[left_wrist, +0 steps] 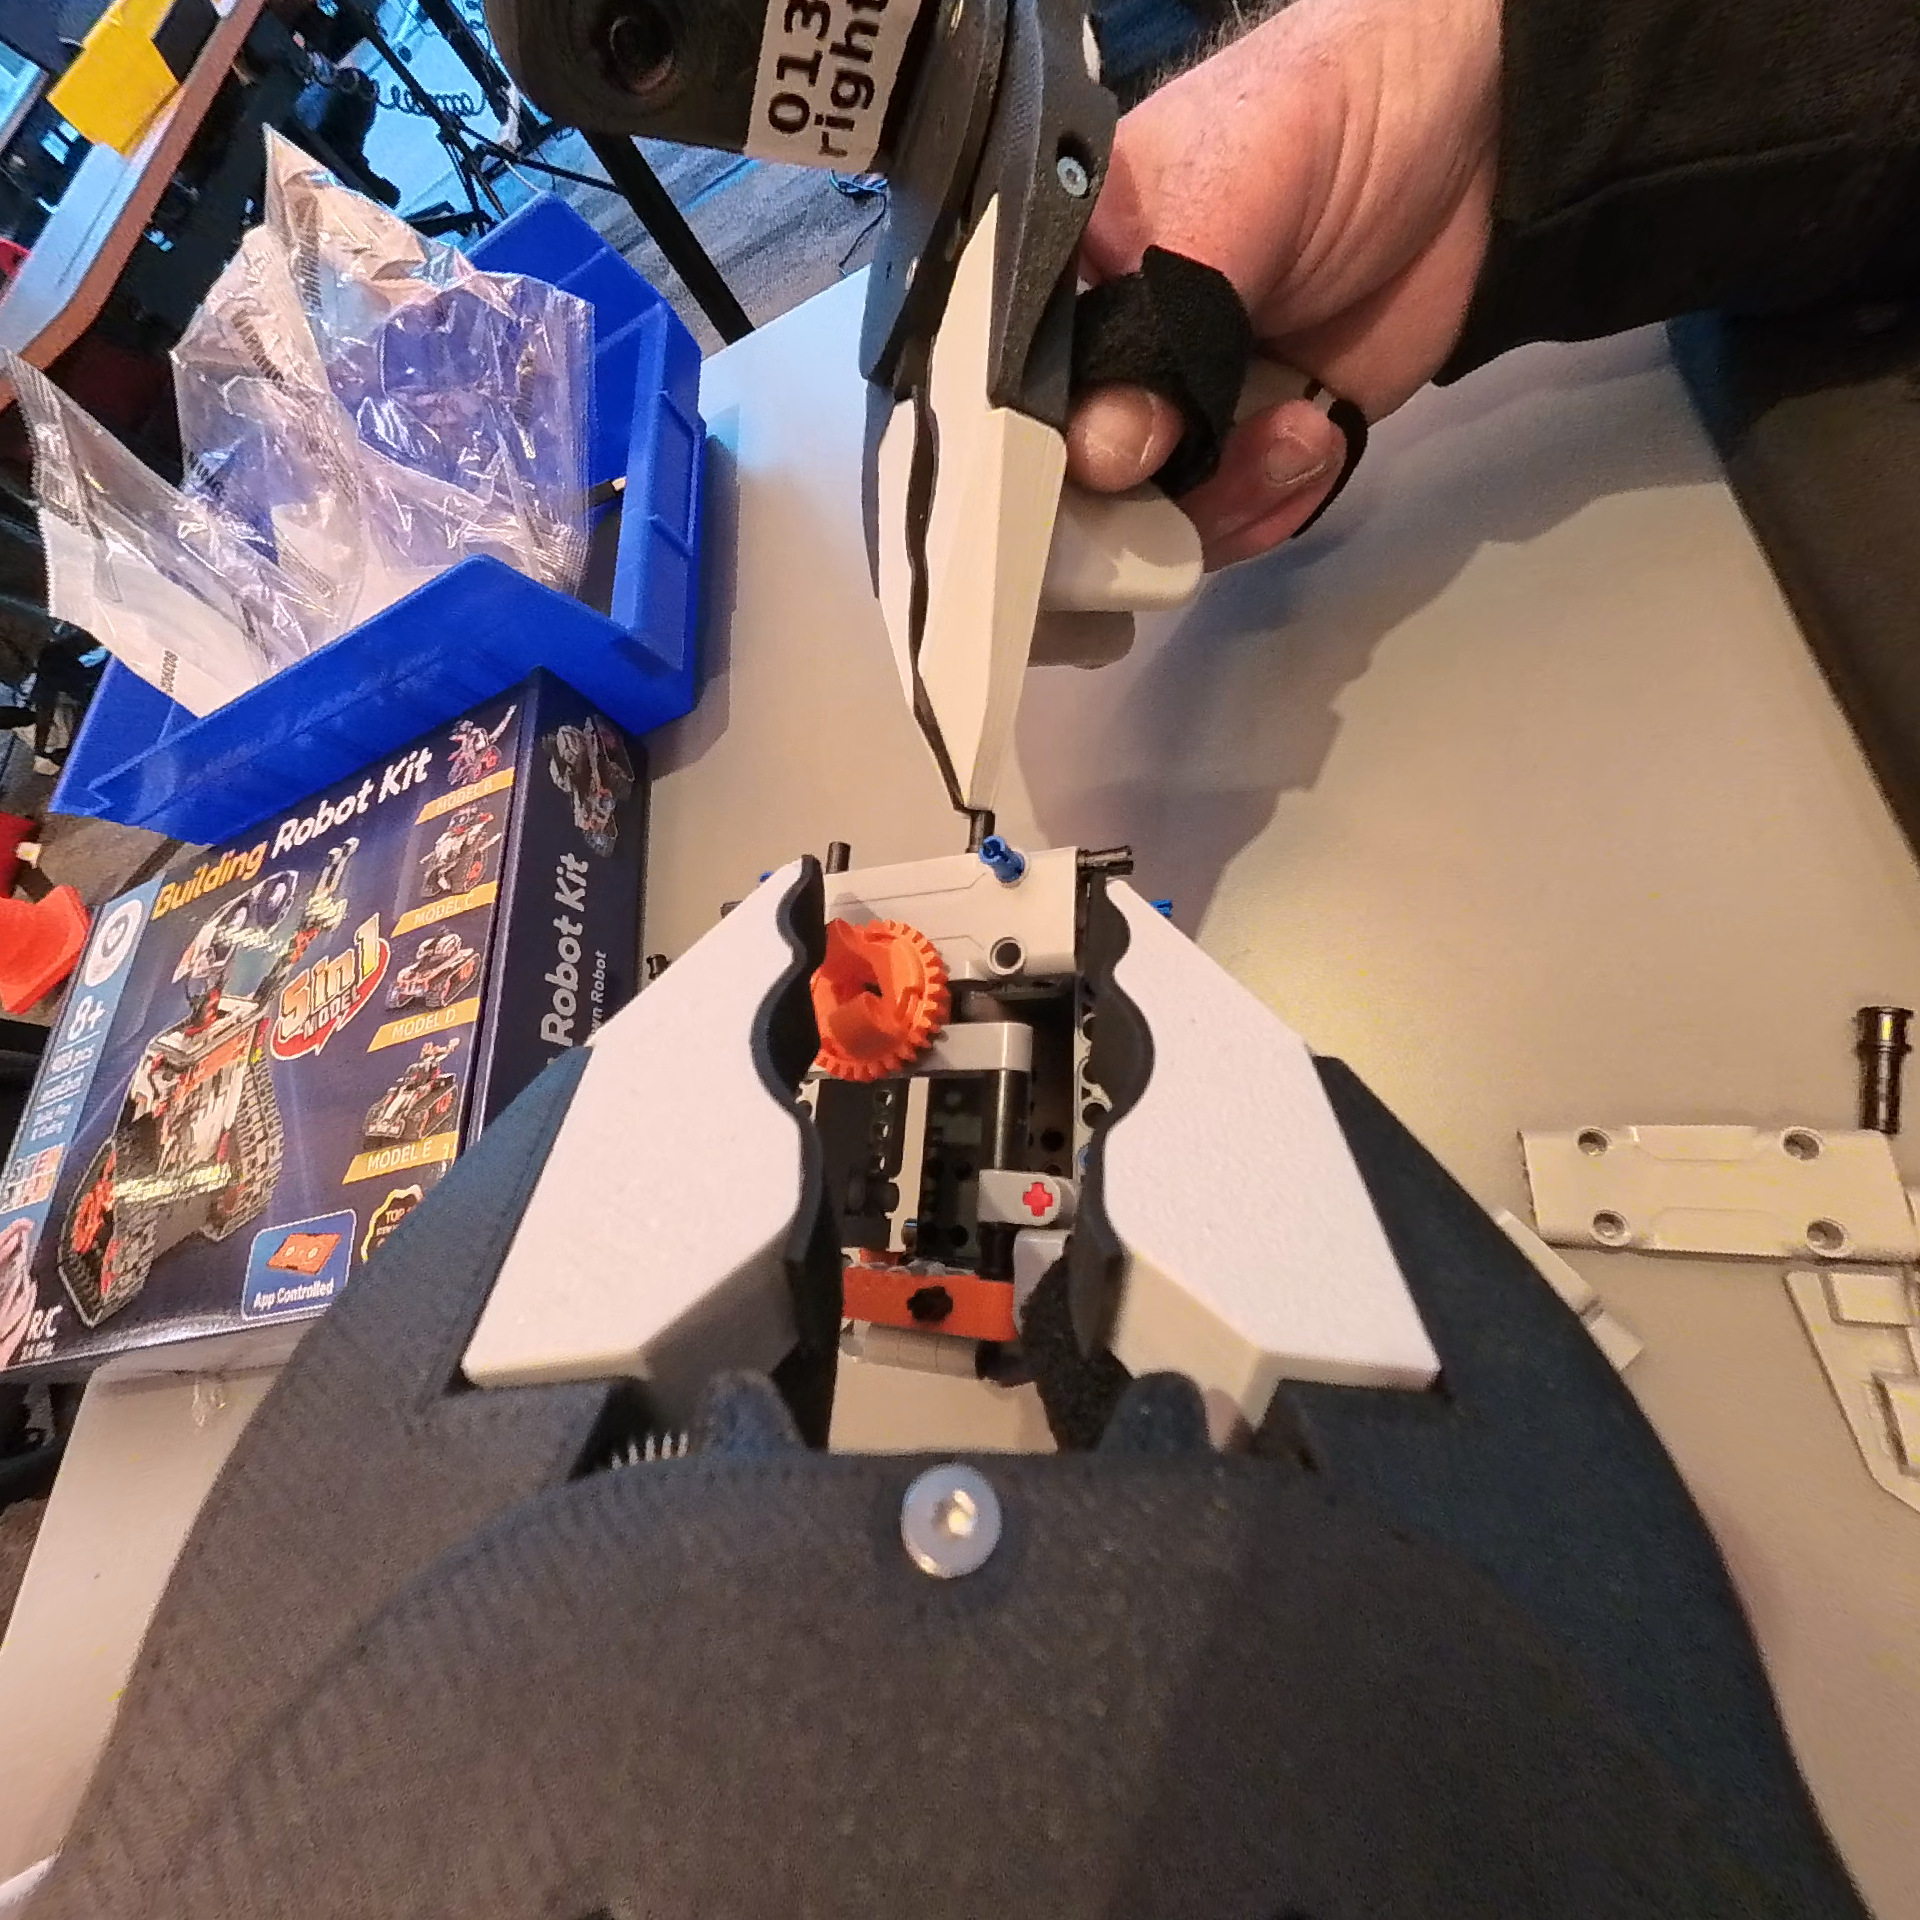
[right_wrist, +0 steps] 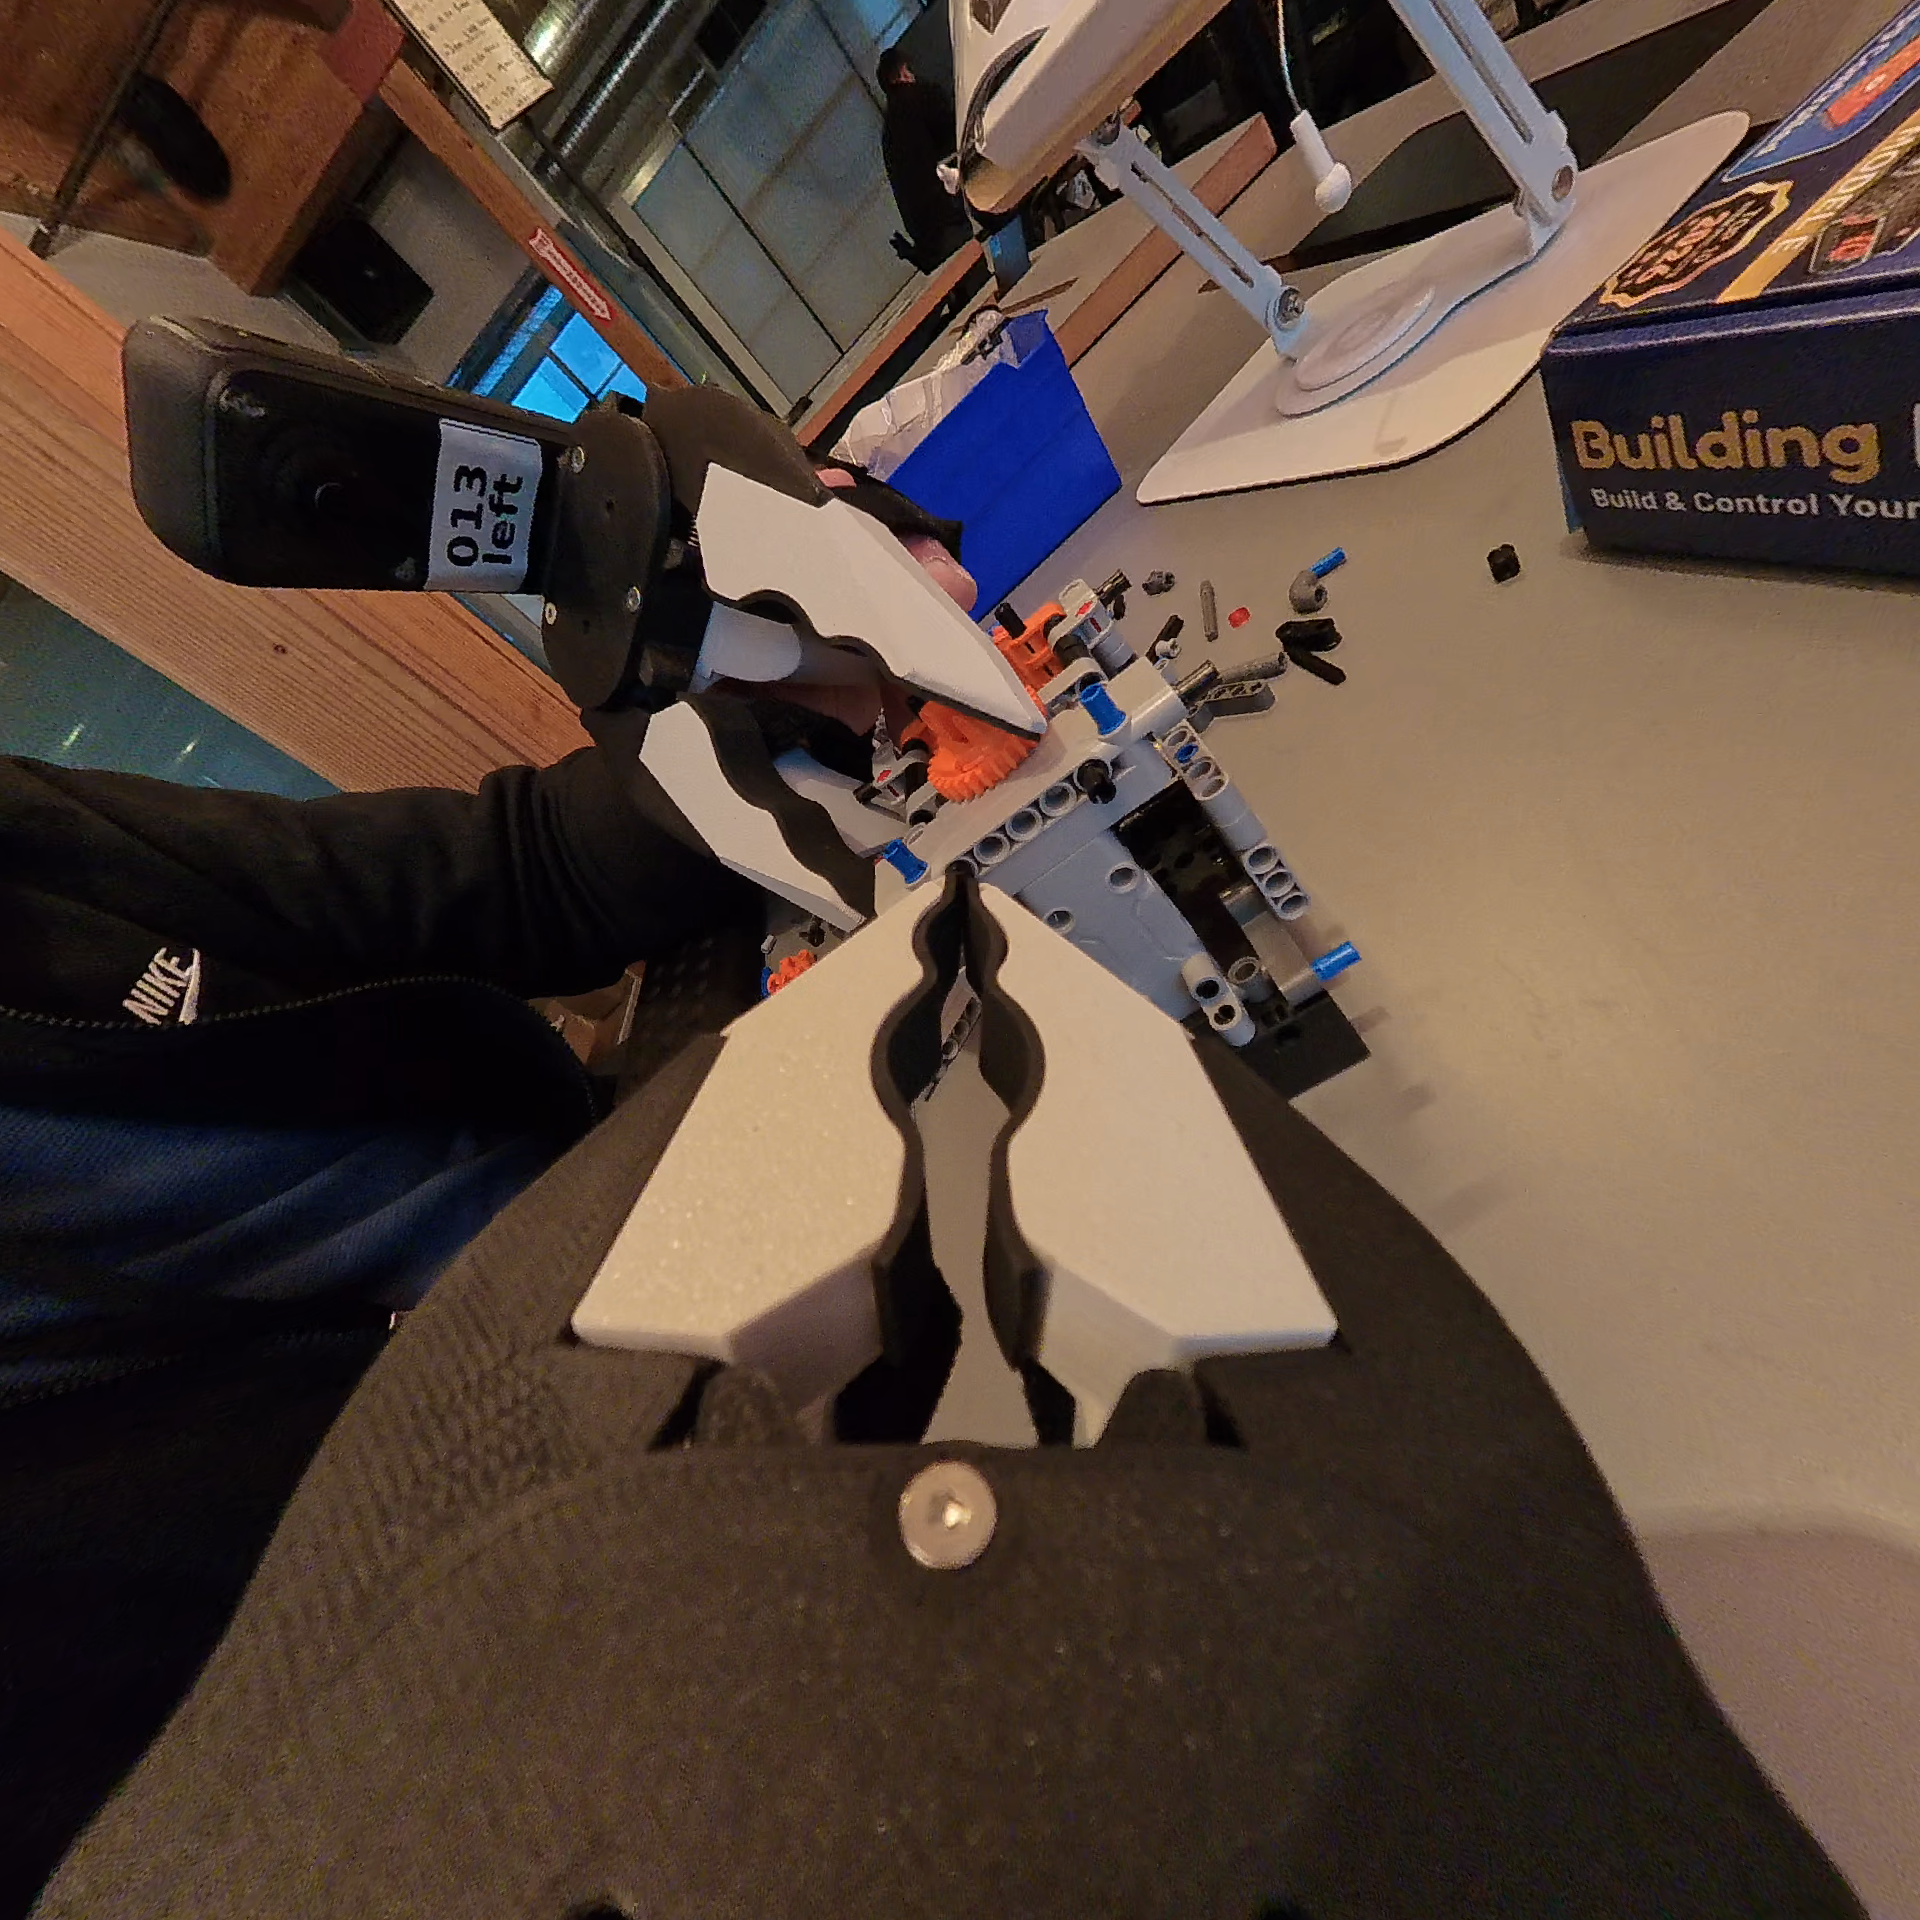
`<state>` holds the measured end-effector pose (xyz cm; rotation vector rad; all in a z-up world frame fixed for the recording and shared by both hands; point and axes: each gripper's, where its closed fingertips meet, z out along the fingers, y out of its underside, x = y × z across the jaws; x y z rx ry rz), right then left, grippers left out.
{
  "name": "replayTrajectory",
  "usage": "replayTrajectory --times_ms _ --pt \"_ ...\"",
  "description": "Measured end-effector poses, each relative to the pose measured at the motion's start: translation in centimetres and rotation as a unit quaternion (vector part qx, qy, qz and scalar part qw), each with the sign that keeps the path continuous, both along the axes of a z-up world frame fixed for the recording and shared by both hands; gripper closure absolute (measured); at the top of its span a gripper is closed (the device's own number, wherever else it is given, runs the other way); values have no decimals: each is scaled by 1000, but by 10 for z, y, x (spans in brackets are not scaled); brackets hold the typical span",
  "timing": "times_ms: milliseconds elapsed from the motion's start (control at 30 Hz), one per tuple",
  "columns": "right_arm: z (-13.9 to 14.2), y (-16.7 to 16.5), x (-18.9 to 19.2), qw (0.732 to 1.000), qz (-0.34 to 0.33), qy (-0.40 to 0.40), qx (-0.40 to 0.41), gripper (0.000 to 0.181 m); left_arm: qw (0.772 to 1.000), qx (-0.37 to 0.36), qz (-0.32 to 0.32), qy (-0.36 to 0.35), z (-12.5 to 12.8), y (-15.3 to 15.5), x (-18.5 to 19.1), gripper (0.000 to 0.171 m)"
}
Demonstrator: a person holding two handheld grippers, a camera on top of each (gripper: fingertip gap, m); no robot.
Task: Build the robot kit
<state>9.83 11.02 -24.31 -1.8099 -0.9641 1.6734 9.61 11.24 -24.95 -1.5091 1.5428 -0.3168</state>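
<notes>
Bricks make up the half-built model [left_wrist: 966, 1081] near the bench's [left_wrist: 1455, 810] middle, clamped in the left gripper [left_wrist: 951, 1060], while the right gripper [right_wrist: 961, 904], nearly closed, pinches a small black pin [left_wrist: 977, 828]; it looks light, rigid, yet prone to popping apart, best held by its frame.

Pale grey desk [right_wrist: 1558, 935], matte top. Wood-slat wall panelling [right_wrist: 260, 623] at left. Glazed partitions [right_wrist: 727, 177] beyond, bluish daylight through them. Neighbouring wood-edged table [right_wrist: 1091, 135] on white metal legs. Grey carpeted floor [left_wrist: 790, 208].
</notes>
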Motion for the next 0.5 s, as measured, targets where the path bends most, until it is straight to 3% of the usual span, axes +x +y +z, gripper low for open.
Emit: replayTrajectory --times_ms 500 --pt "0 1 -5 1000 5 -7 29 181 1000 -15 -11 -16 0 1 -3 124"
